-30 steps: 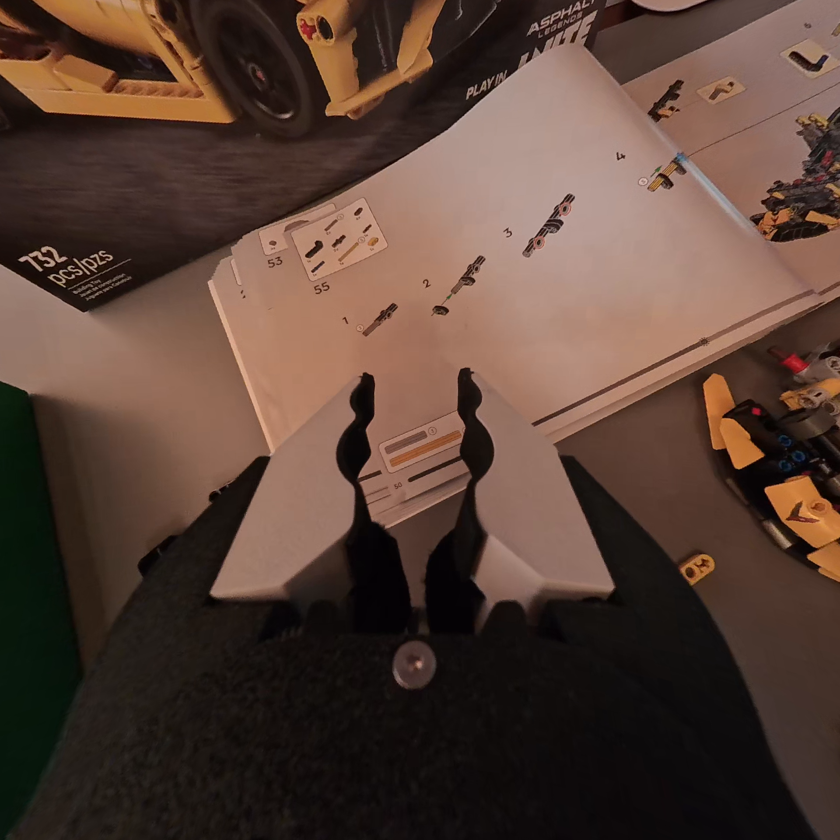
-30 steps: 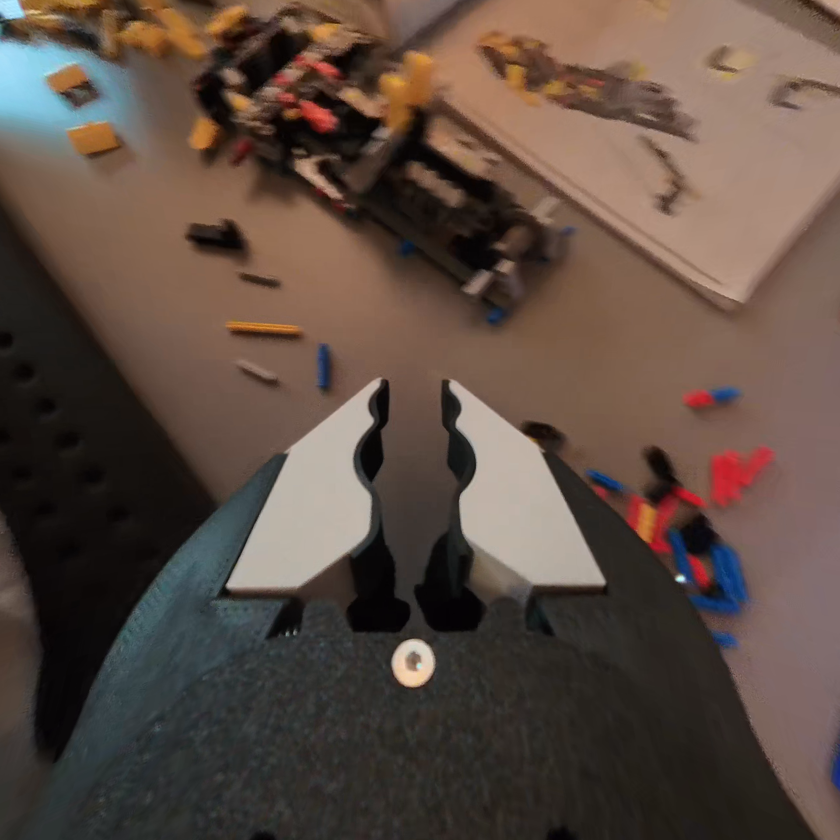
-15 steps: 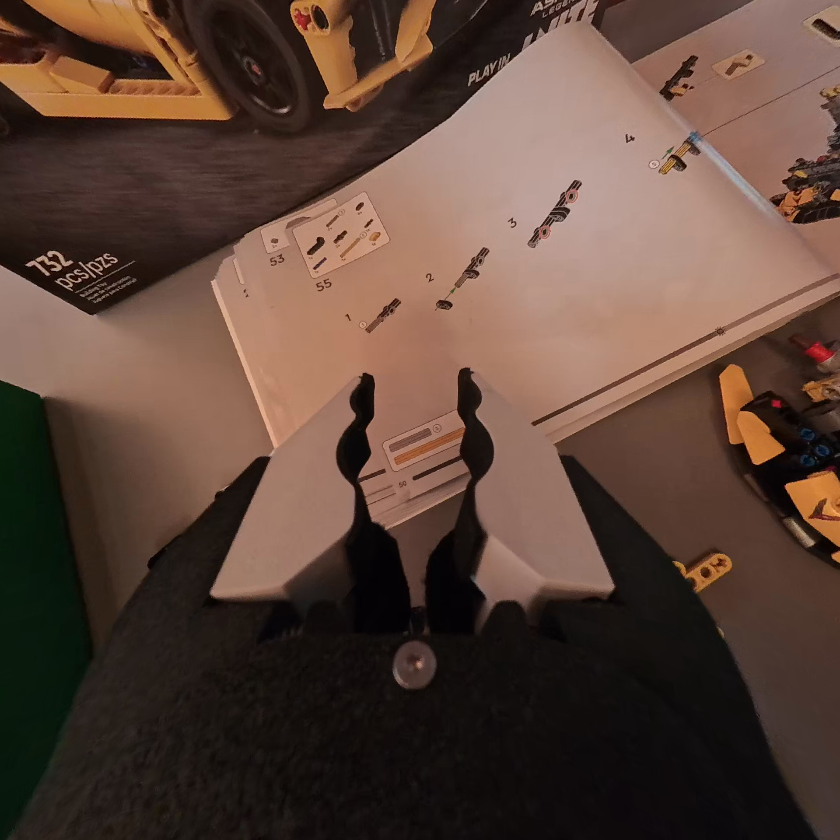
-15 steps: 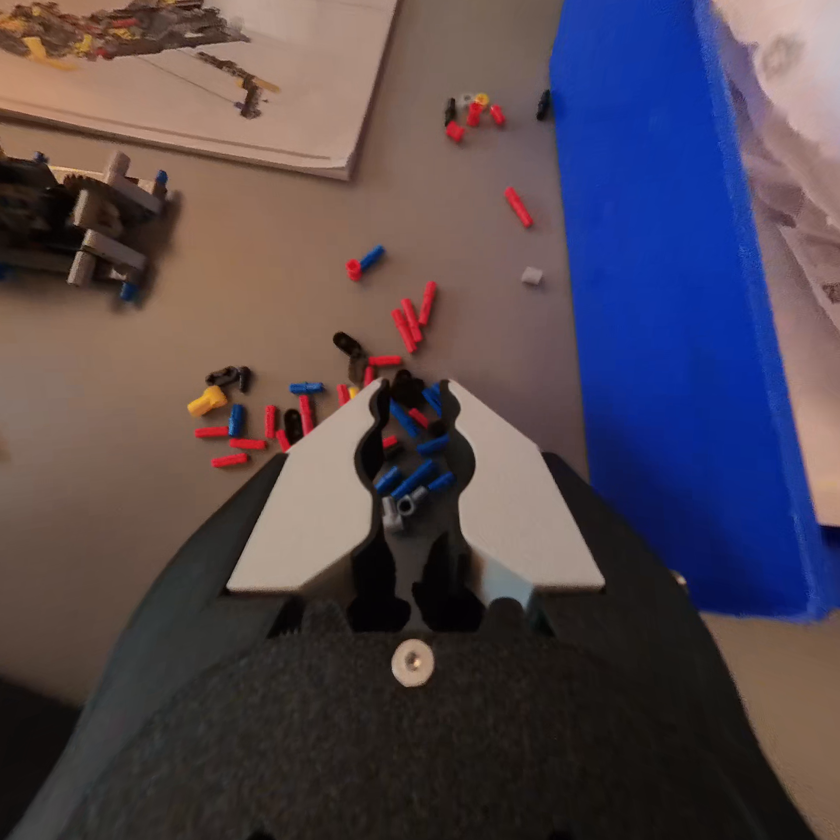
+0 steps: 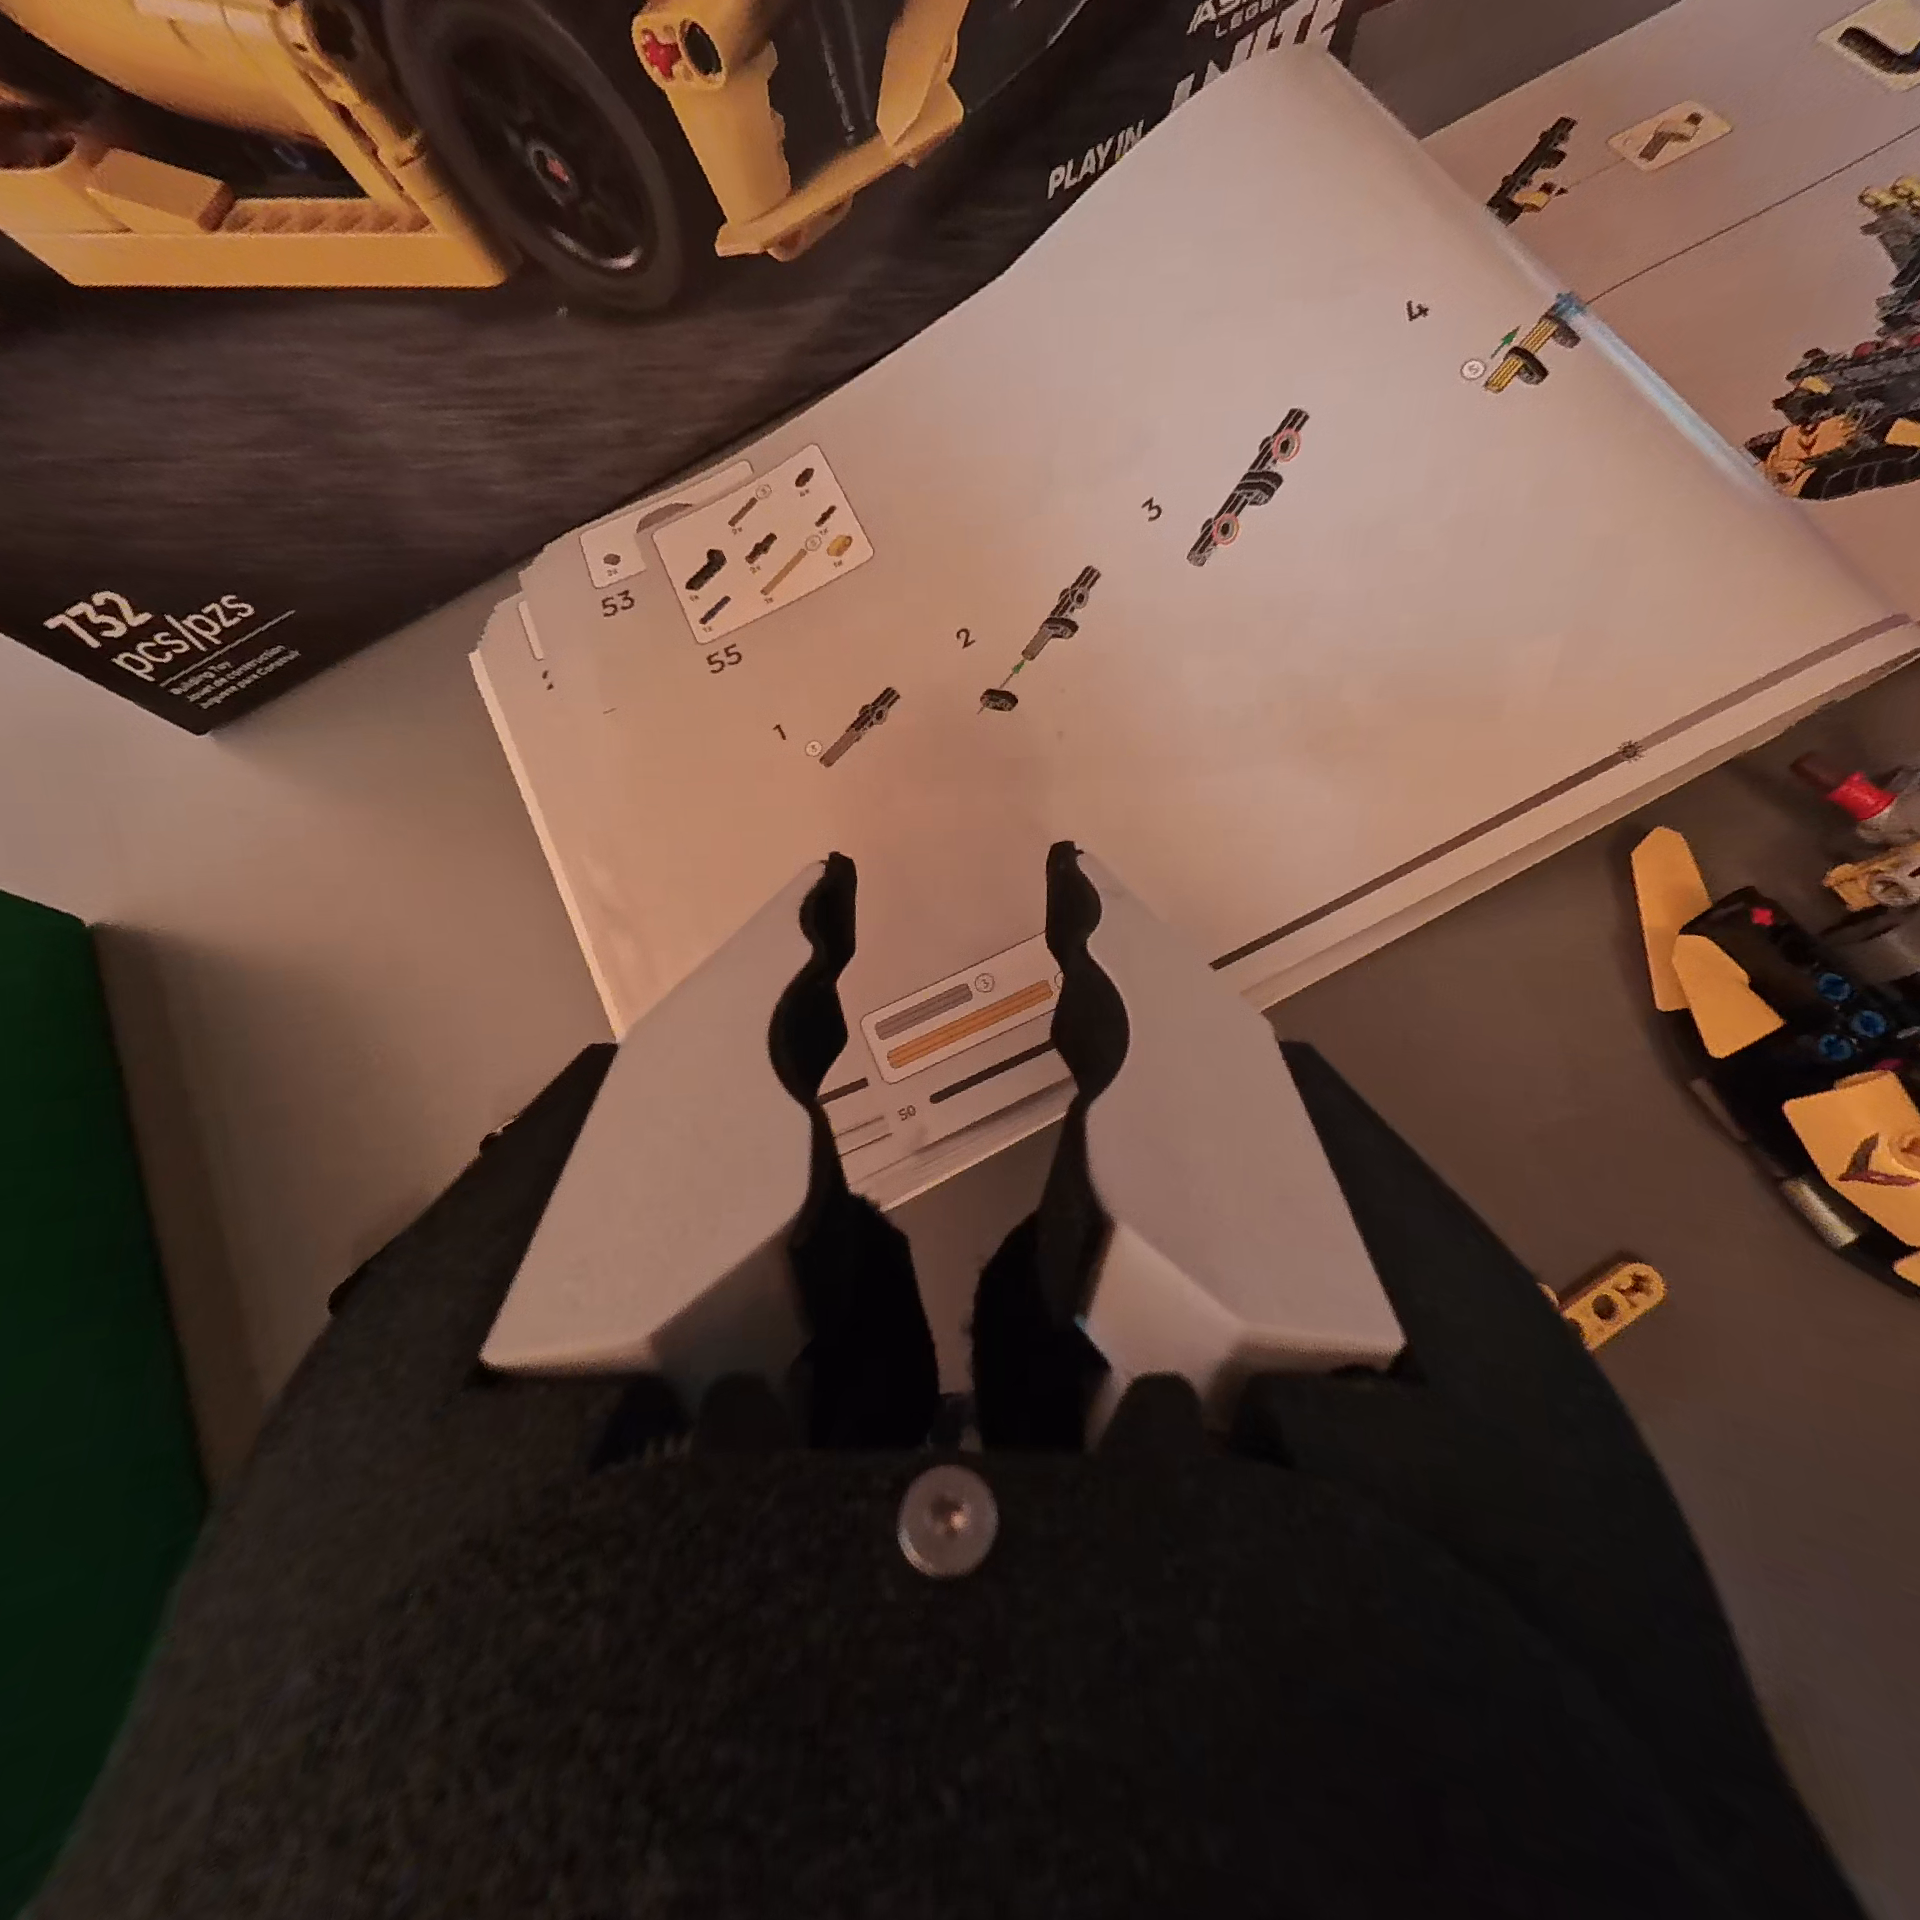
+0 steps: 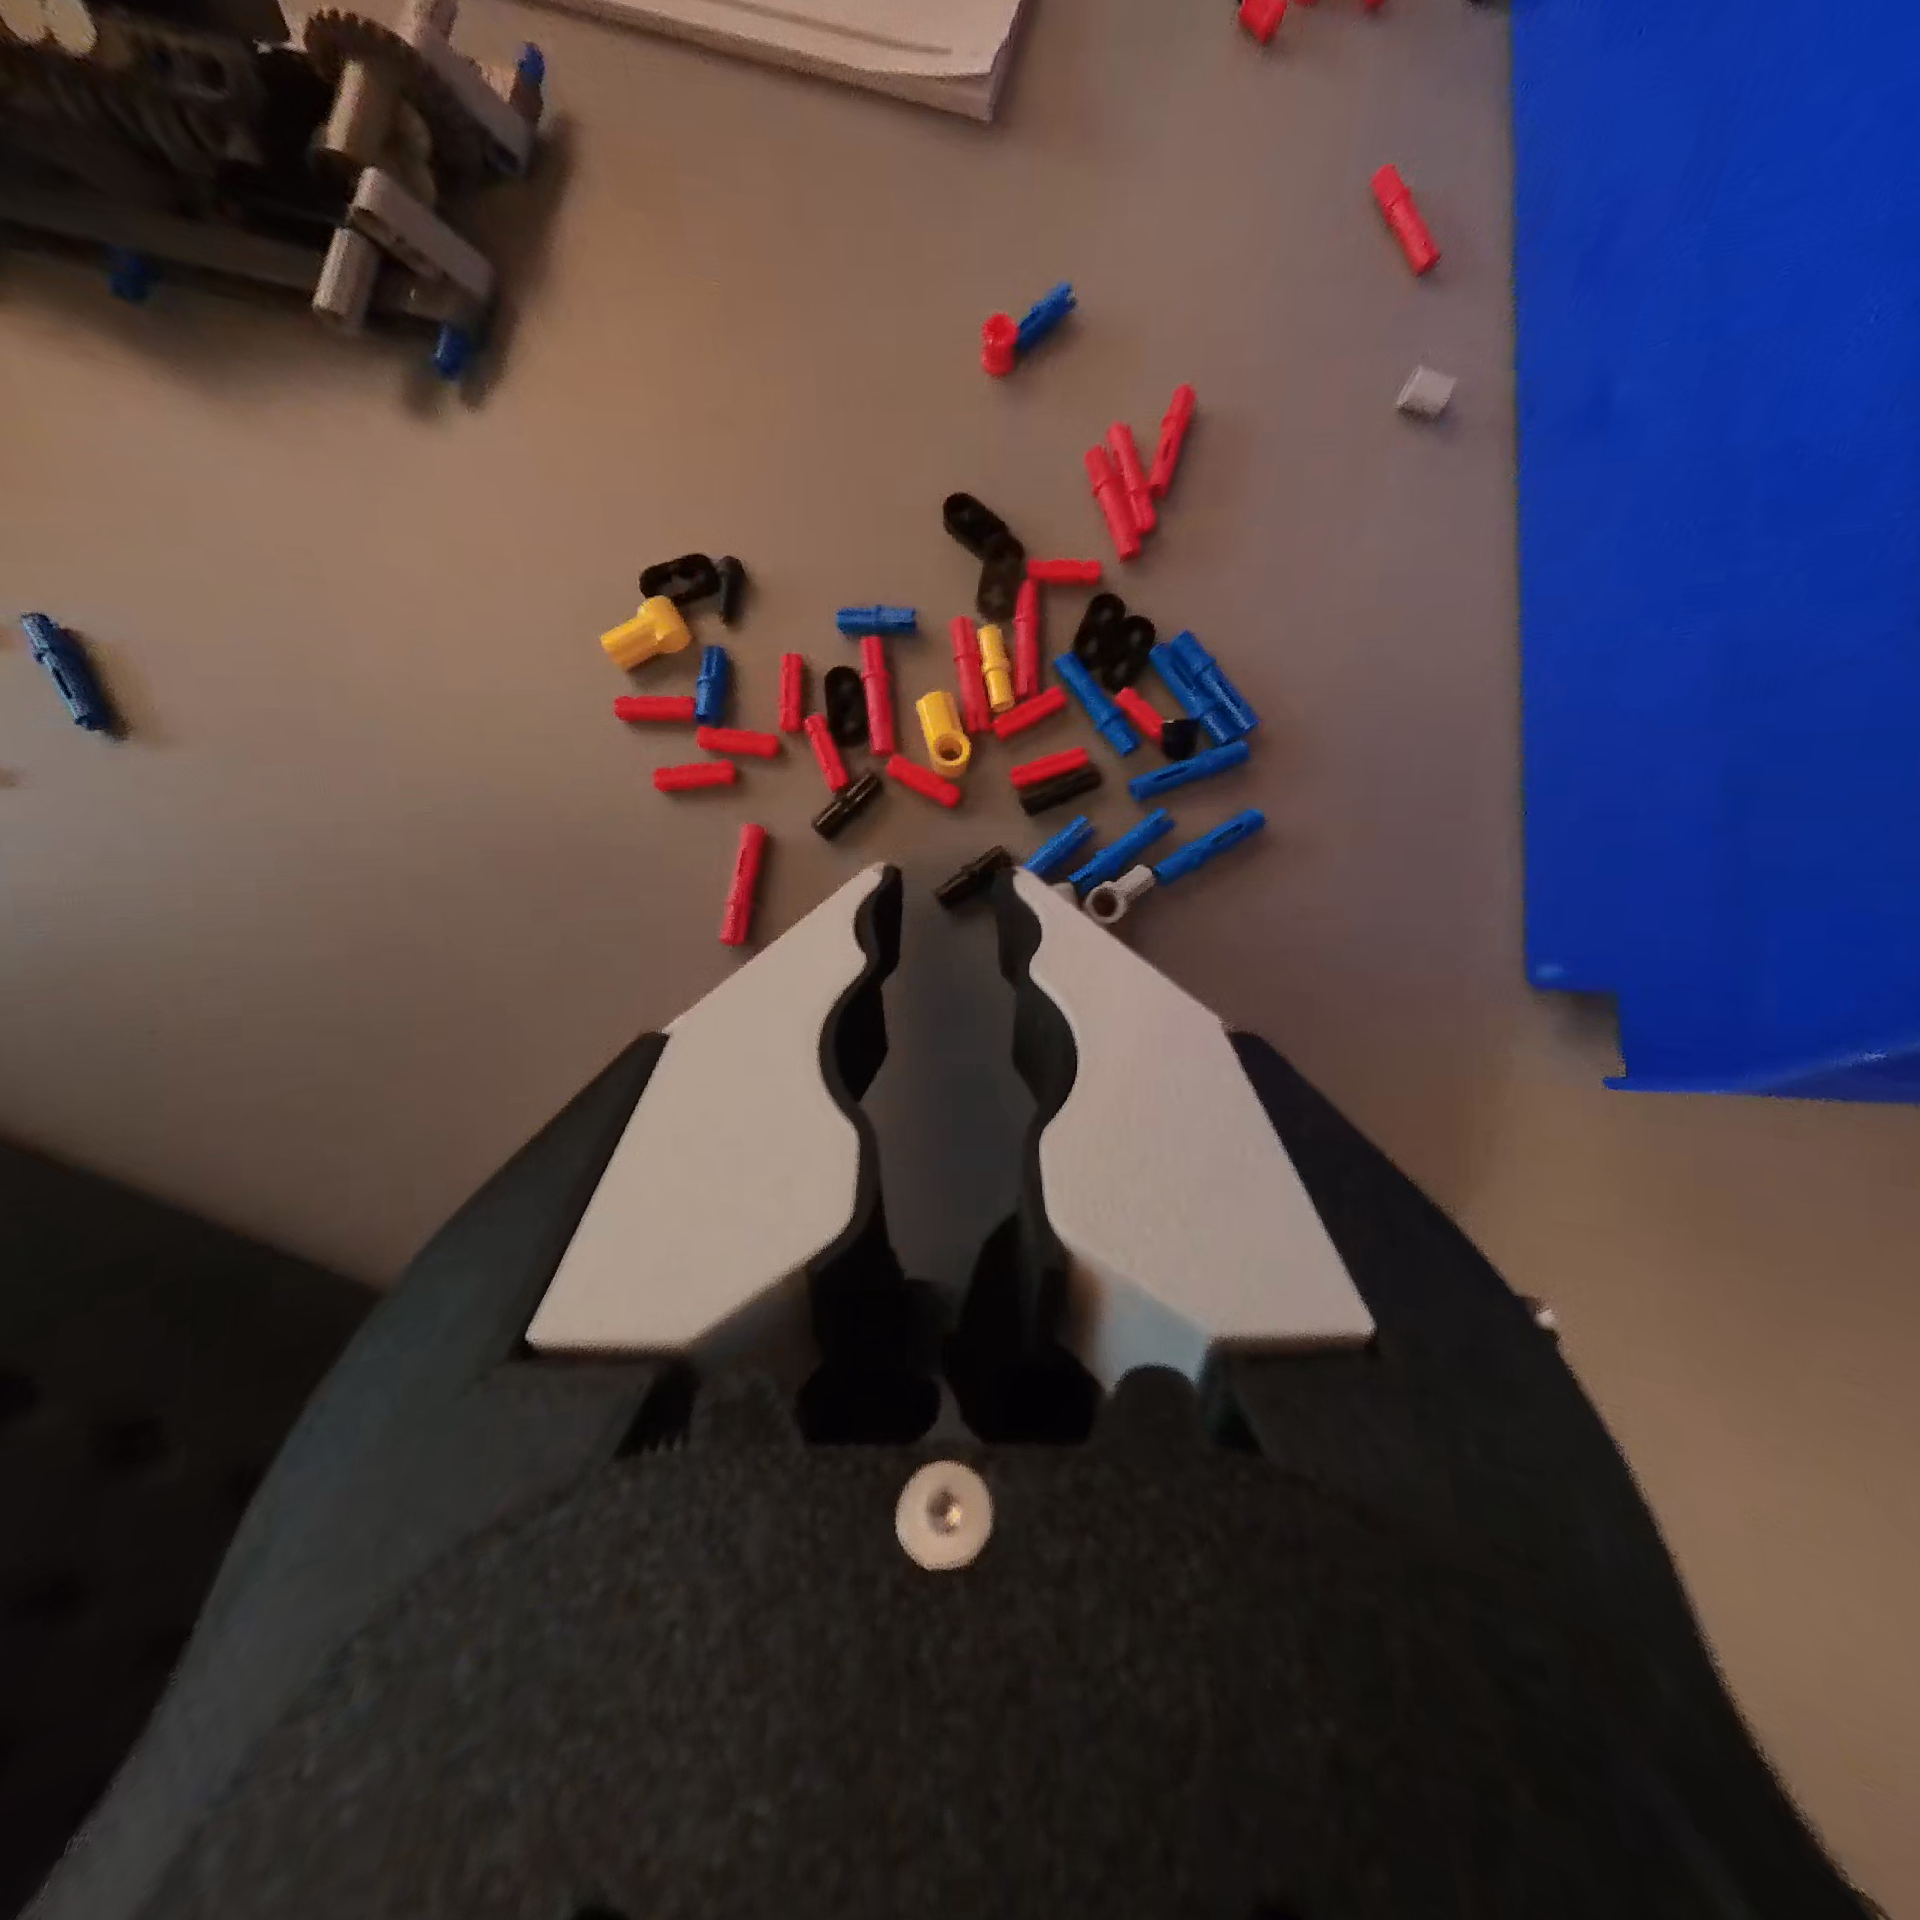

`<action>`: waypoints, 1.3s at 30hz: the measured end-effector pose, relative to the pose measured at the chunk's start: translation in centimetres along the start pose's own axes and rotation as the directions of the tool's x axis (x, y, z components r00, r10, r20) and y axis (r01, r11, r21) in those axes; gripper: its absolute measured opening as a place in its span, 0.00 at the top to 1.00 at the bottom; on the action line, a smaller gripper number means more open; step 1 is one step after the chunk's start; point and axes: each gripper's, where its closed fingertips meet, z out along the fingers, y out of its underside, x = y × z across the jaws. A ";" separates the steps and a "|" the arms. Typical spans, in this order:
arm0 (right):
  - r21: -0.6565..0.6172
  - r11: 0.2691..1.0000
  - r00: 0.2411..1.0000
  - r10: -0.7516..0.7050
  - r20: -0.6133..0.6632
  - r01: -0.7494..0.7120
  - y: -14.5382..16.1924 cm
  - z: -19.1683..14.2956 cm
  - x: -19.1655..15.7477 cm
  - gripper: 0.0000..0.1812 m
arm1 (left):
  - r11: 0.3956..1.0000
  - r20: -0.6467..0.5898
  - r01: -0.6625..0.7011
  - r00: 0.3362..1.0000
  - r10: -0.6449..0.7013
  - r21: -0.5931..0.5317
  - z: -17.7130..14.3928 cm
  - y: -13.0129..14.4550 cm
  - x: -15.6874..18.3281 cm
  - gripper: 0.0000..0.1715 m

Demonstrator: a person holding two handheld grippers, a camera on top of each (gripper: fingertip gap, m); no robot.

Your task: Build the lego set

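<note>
Right tongs (image 6: pixel 951 883) hover spread and empty above the counter (image 6: pixel 312 831), a black pin (image 6: pixel 971 875) lying just off their tips, long axis slanting up to the right, while left tongs (image 5: pixel 951 862) gape, empty too, over the open instruction booklet (image 5: pixel 1195 644) ahead.

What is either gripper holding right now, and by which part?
Nothing. The left gripper is open over the instruction booklet; the right gripper is open, a black pin lying loose at its fingers.
</note>
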 end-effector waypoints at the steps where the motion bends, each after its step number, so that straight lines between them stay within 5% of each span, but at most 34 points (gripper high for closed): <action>1: 0.000 1.000 1.000 0.012 0.003 -0.012 0.0 0.1 -0.1 0.92 | 1.000 0.000 -0.001 1.000 0.001 0.000 0.0 0.0 0.0 0.80; 39: -0.018 0.999 0.999 -0.031 -0.015 0.031 -2.4 1.3 1.2 0.98 | 1.000 0.021 -0.013 1.000 0.013 0.004 -0.3 0.0 -0.5 0.80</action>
